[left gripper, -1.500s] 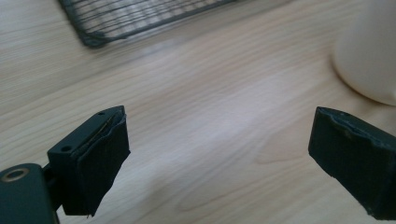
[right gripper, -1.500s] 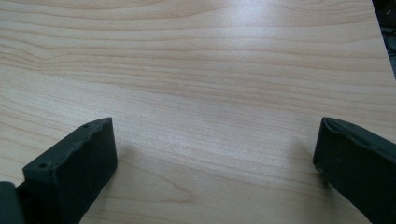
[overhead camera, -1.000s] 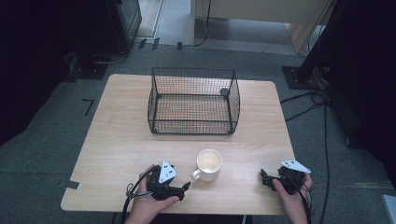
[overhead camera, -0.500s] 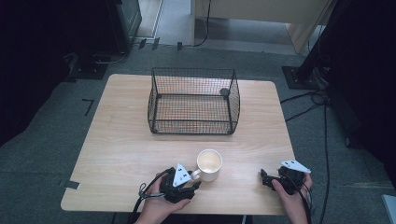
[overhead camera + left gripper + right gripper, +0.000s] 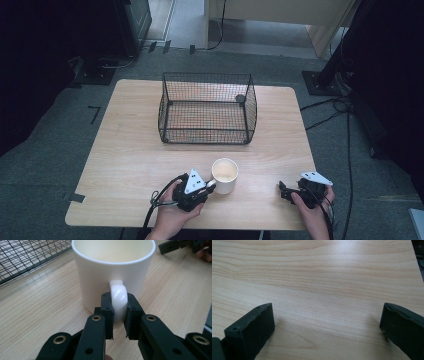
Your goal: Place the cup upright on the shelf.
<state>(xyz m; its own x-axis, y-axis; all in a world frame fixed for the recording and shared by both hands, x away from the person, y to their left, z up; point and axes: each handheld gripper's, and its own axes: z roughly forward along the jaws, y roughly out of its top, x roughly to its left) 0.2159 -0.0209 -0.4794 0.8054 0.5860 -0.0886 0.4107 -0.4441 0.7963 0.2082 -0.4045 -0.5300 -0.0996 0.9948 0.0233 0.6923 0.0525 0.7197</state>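
**My left jaws pinch the mug's handle; my right jaws stand wide over bare wood**

I have my left gripper (image 5: 119, 315) at the near edge of the wooden table (image 5: 125, 165), and its two black jaws are clamped on the handle (image 5: 119, 296) of the white mug (image 5: 112, 270), one jaw pressed to each side of the loop. The mug stands upright on the table, mouth up, nothing visible inside it in the high view. From above, the mug (image 5: 224, 176) sits near the front middle of the table, just to the right of my left gripper (image 5: 209, 185) and well in front of the black wire basket (image 5: 207, 107), which stands toward the far middle.

My right gripper (image 5: 283, 192) rests low near the table's front right corner, well apart from the mug. Its jaws are spread far apart, and between them I see only the pale wood grain of the tabletop (image 5: 324, 290). They grasp nothing.
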